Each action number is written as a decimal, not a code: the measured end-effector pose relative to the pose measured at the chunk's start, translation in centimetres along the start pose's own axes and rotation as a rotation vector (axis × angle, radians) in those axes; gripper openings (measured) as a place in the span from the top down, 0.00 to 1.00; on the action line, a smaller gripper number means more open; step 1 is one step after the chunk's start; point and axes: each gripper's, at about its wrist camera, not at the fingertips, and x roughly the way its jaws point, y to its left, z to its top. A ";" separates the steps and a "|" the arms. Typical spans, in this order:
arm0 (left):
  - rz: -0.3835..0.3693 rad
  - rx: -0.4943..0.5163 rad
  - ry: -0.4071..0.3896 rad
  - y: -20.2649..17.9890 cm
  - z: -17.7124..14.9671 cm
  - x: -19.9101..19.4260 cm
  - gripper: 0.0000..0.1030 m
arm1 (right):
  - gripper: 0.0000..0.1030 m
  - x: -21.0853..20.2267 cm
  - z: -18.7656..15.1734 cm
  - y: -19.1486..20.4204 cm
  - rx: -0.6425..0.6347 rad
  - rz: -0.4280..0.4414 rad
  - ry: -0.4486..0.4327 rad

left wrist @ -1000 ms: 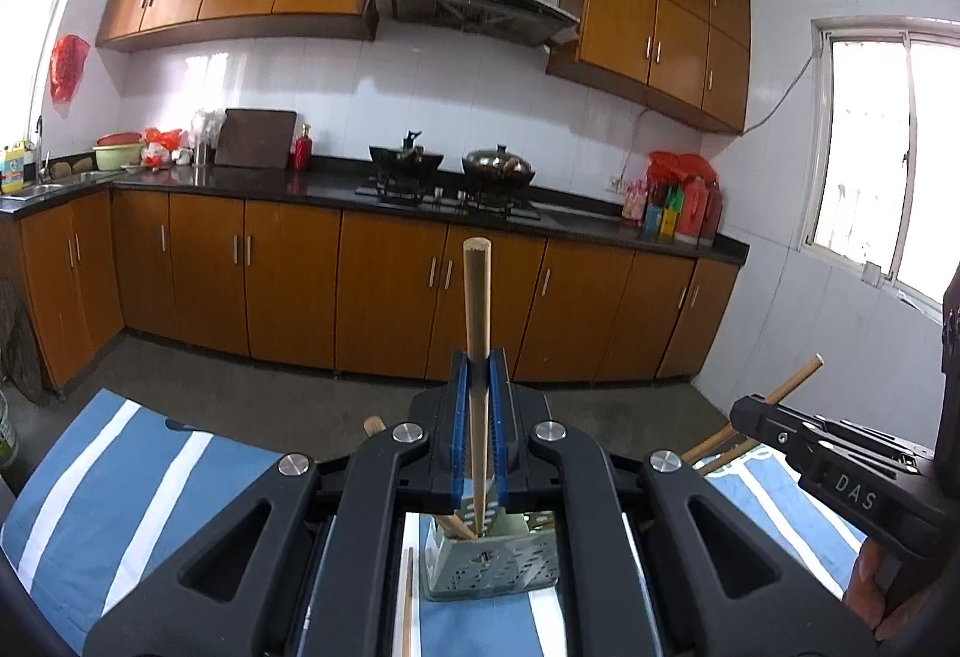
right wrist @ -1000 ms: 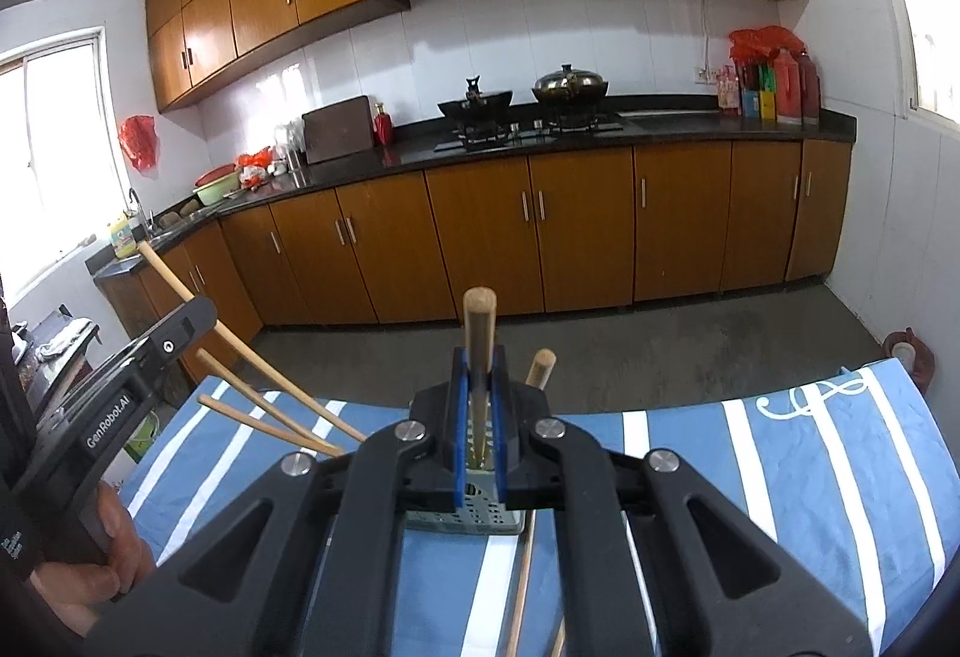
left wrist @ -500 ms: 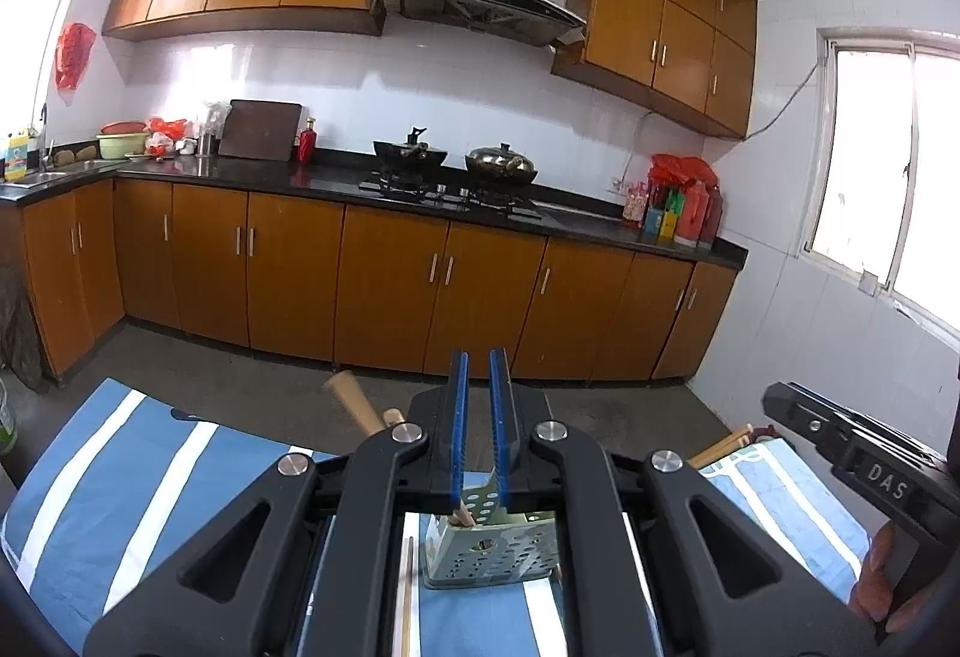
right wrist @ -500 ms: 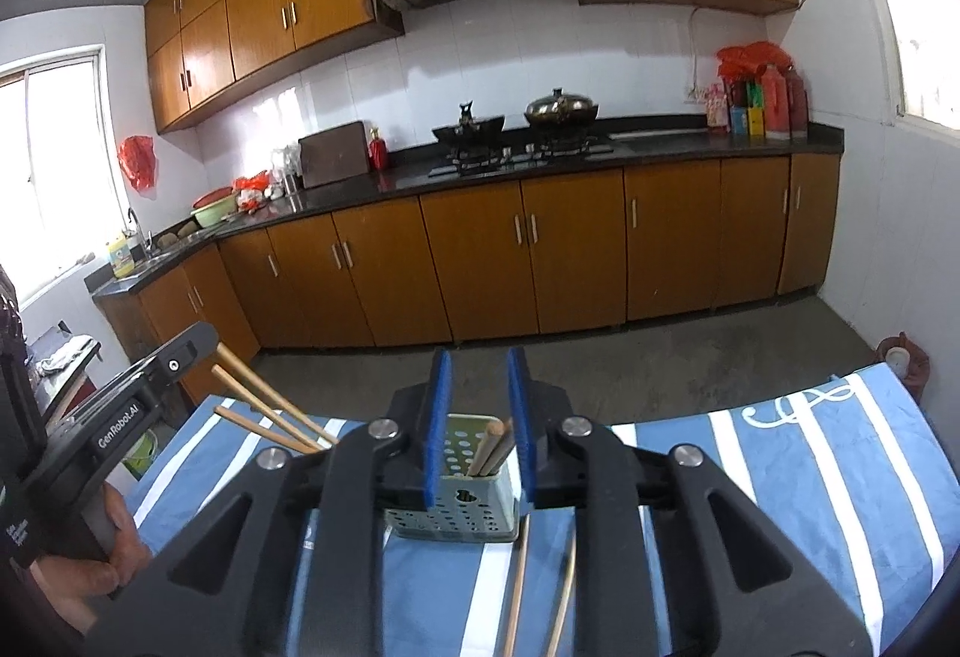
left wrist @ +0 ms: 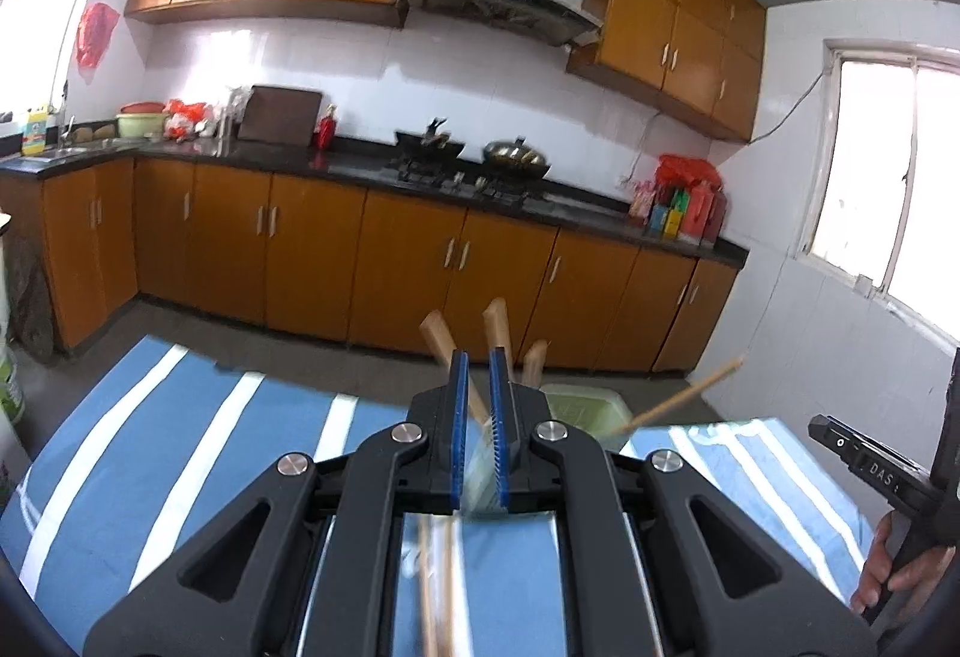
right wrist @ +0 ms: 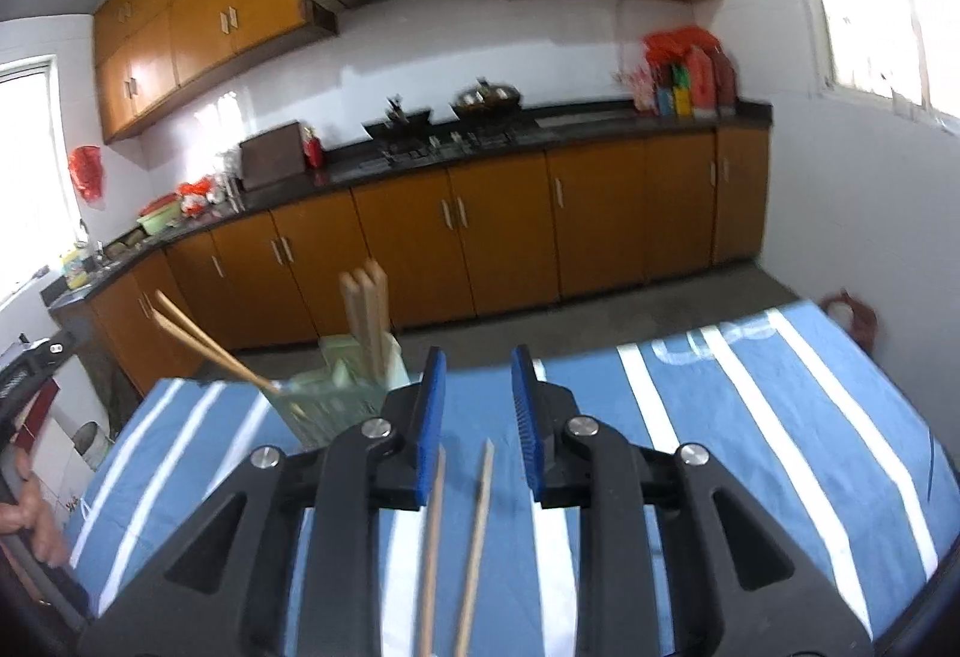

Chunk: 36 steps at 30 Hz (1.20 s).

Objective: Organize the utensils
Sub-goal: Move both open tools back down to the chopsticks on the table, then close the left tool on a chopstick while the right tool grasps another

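While my left gripper (left wrist: 478, 387) is staying closed and empty, my right gripper (right wrist: 477, 393) is hanging open, its jaws having just been opening. Five sticks (right wrist: 367, 309) are standing in the holder (right wrist: 336, 399); two chopsticks (right wrist: 474, 531) are lying on the cloth (right wrist: 750, 417). Both sticks I was holding a second ago are gone from my jaws.

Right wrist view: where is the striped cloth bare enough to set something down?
Bare: the striped cloth right of the loose chopsticks, out to its edge. Crowded: the left part around the utensil holder.
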 end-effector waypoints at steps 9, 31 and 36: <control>0.115 -0.017 0.224 4.8 -7.6 3.1 0.92 | 0.77 6.7 -8.4 -1.8 0.044 -0.042 0.259; -0.006 0.021 0.487 3.3 -15.7 7.3 0.92 | 0.93 11.3 -14.7 -1.0 0.020 -0.113 0.417; -0.031 0.059 0.519 2.2 -16.6 8.0 0.92 | 0.93 11.2 -14.7 -0.9 -0.011 -0.120 0.409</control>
